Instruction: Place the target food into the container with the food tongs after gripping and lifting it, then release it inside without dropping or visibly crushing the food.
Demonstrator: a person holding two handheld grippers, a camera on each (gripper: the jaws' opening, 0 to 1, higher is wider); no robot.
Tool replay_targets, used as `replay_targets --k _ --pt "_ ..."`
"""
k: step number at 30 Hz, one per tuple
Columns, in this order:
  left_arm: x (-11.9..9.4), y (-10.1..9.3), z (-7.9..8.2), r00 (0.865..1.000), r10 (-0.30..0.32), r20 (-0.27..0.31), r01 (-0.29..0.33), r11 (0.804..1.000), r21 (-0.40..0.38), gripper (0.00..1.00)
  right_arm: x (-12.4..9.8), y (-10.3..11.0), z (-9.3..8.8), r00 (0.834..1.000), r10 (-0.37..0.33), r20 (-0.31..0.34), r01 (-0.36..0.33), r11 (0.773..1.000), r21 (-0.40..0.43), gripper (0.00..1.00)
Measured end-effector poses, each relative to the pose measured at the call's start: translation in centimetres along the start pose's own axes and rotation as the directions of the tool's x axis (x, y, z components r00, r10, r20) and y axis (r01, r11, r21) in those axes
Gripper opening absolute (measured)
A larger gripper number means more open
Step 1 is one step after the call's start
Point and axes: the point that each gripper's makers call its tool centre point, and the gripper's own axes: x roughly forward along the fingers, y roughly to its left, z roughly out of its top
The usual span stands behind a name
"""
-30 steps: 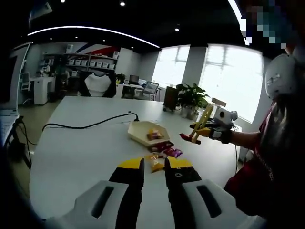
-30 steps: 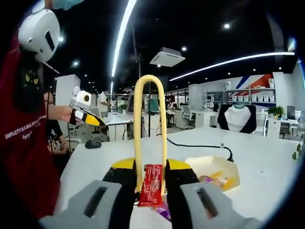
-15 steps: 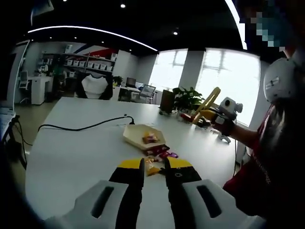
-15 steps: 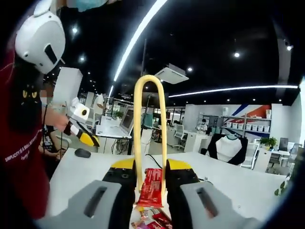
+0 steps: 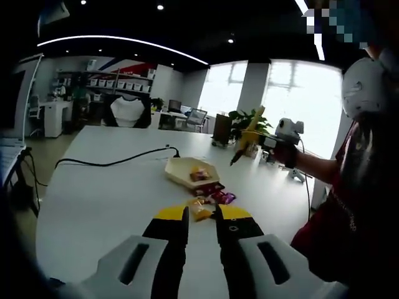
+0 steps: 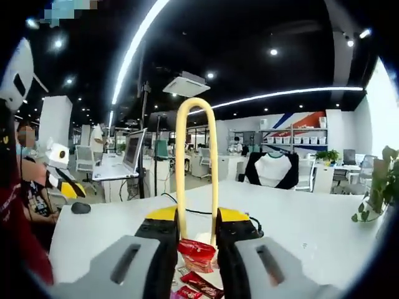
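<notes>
Looking along my left gripper (image 5: 202,219), I see its two yellow-tipped jaws a little apart with nothing between them. Just past the tips, a small pile of snack packets (image 5: 209,202) lies on the white table (image 5: 106,193): a yellow one nearest, then dark red and purple ones. Right behind them sits the cream container (image 5: 184,172), a shallow tray with slanted sides, and it has a few packets inside. A black cable (image 5: 112,163) runs across the table to the far side of the tray. Off to the right, higher than the tray, my right gripper (image 5: 252,138) hangs in the air, held by a hand in a dark glove.

Looking along my right gripper (image 6: 196,229), I see its jaws pressed on the yellow food tongs (image 6: 196,163), which loop up tall in the middle. The tongs' tips pinch a red snack packet (image 6: 197,251), so it is lifted off the table. More red packets (image 6: 198,286) lie below it. Far to the left, my left gripper (image 6: 62,181) shows beside a red sleeve. Behind it are desks, chairs and a green plant (image 6: 374,193).
</notes>
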Motion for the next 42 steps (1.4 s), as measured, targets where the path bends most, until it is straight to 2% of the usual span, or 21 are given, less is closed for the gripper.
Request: replay_targets --k 1,7,13,17,23,32,36,40,42 --pt "-0.2 0.2 -0.2 1.000 0.009 0.001 -0.009 1.000 -0.007 0.18 0.2 0.0 -0.2 1.000 0.010 -0.004 -0.010 1.000 0.010 0.18" --pt "-0.9 1.0 -0.7 0.999 0.045 0.012 -0.045 0.998 -0.037 0.18 1.9 -1.6 -1.0 0.999 -0.030 -0.016 0.030 0.999 0.038 0.18" --pt "-1.1 0.7 -1.1 0.998 0.062 0.007 -0.061 0.997 -0.043 0.18 4.9 -3.8 -1.9 0.998 -0.068 -0.011 0.068 0.995 0.069 0.18" --pt "-1.3 0.6 -1.2 0.997 0.074 0.008 -0.074 0.996 -0.050 0.18 6.6 -4.9 -4.2 0.994 -0.103 -0.047 0.106 0.992 0.071 0.18" --pt "-1.9 0.8 -1.4 0.995 0.100 0.009 -0.099 0.993 -0.062 0.18 7.9 -5.6 -7.2 0.988 -0.119 -0.102 0.126 0.990 0.071 0.18" --pt "-2.0 0.7 -1.7 0.995 0.102 0.005 -0.101 0.993 -0.066 0.18 8.3 -5.3 -10.9 0.979 -0.099 -0.178 0.114 0.991 0.075 0.20" --pt "-2.0 0.7 -1.6 0.995 0.098 0.007 -0.097 0.993 -0.065 0.18 7.9 -5.4 -10.7 0.978 -0.108 -0.180 0.128 0.987 0.098 0.22" --pt "-1.8 0.5 -1.2 0.996 0.087 0.015 -0.086 0.994 -0.060 0.18 7.0 -4.9 -8.6 0.985 -0.100 -0.144 0.121 0.982 0.145 0.23" --pt "-1.4 0.2 -0.8 0.997 0.073 0.021 -0.071 0.996 -0.051 0.18 6.5 -4.2 -7.4 0.989 -0.082 -0.124 0.097 0.989 0.113 0.23"
